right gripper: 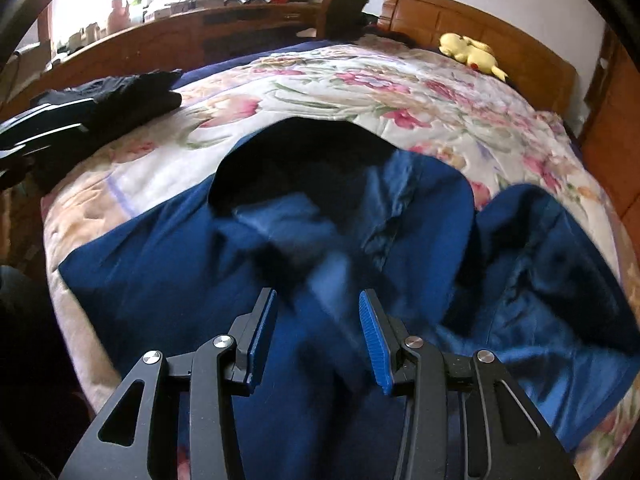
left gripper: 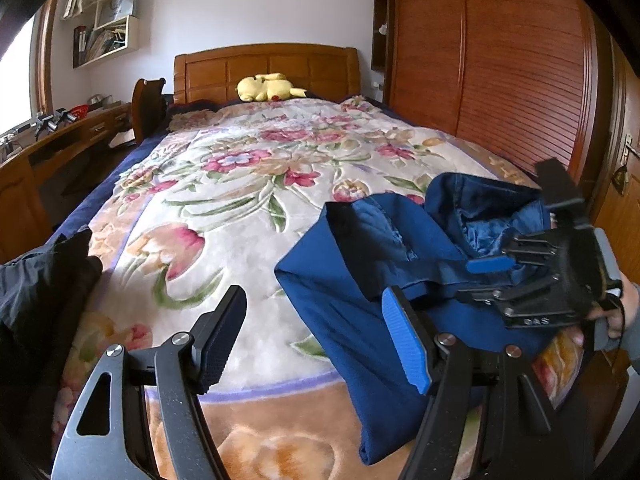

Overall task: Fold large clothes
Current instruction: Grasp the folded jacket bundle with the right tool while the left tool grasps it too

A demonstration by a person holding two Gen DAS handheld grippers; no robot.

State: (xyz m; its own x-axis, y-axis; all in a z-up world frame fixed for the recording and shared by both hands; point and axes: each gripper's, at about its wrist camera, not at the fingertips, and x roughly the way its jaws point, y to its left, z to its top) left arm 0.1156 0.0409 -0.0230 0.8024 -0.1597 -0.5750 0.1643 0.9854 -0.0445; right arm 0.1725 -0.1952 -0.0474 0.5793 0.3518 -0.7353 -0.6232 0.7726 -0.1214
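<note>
A large dark blue garment [left gripper: 344,288] lies bunched on the floral blanket [left gripper: 240,184] near the bed's front right corner. It also fills the right wrist view [right gripper: 360,240], with a dark hood or lining at its far end. My left gripper [left gripper: 316,340] is open and empty, just left of the garment's folded edge. My right gripper [right gripper: 316,340] is open, its blue pads hovering over the cloth. In the left wrist view the right gripper [left gripper: 492,276] sits on top of the garment, with cloth between its pads.
A pile of black clothes [left gripper: 40,280] lies at the bed's left edge, also seen in the right wrist view [right gripper: 100,96]. A yellow plush toy [left gripper: 268,88] rests by the wooden headboard [left gripper: 264,68]. A wooden wardrobe [left gripper: 500,60] lines the right side, a desk [left gripper: 60,148] the left.
</note>
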